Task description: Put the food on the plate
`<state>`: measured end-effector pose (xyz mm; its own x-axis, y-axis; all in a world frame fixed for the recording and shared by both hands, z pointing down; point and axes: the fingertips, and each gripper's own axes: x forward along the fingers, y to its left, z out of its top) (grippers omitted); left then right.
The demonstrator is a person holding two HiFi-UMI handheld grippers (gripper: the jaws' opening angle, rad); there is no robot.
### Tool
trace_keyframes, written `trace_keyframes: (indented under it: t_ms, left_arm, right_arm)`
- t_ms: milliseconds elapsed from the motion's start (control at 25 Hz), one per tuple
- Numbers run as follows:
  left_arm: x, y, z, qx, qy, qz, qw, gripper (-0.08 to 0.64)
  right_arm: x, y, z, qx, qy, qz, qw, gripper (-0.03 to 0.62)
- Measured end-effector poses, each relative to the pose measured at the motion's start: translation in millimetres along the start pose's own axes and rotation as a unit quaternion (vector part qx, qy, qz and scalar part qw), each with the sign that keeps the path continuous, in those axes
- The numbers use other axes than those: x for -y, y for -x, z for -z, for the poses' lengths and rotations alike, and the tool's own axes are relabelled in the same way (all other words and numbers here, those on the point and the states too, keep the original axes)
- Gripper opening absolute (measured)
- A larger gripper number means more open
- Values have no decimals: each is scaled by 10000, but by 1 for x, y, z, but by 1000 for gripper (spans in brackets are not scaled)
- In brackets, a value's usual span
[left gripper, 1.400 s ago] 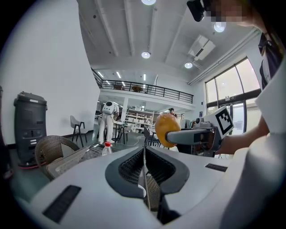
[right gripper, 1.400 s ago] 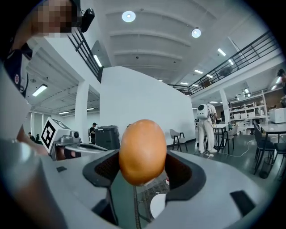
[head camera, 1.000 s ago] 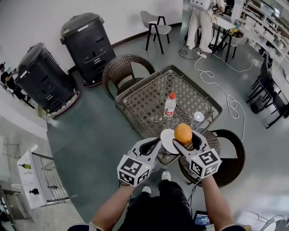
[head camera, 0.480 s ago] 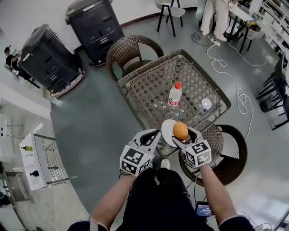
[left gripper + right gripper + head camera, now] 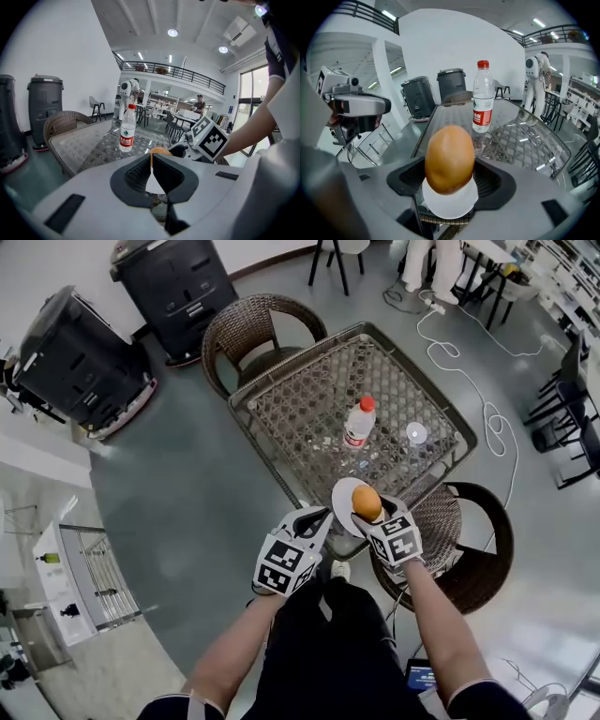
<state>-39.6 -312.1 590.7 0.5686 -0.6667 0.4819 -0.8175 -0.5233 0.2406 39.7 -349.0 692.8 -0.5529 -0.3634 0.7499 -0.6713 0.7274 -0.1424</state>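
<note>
While the left gripper (image 5: 322, 518) pinches the plate (image 5: 343, 499) rim between nearly closed jaws, the right gripper (image 5: 369, 514) grips the orange food (image 5: 367, 502) with wide jaws, over that plate.

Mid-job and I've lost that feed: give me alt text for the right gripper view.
The right gripper has its jaws clamped on an orange-brown oval food item, held directly over a white plate. Behind it, a red-capped water bottle stands upright on a glass-topped wicker table.
</note>
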Motion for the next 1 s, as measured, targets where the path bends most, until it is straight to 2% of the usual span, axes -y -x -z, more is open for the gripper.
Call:
trace_keyframes:
  t_ms: [240,360,1000]
  left_arm:
    - [2,-7,8,-152,34,149,9998,21]
    - [-1,-9,8,-186,63,174,9997,21]
    - [-10,-13,12,-294,151,284,9991,21]
  right_arm:
    - [5,-25,21,-539,328,118,9979,313]
    - [5,-33,27,-735,293,46,9969,313]
    - [-3,-51,24,-870,355,-101,9955,314]
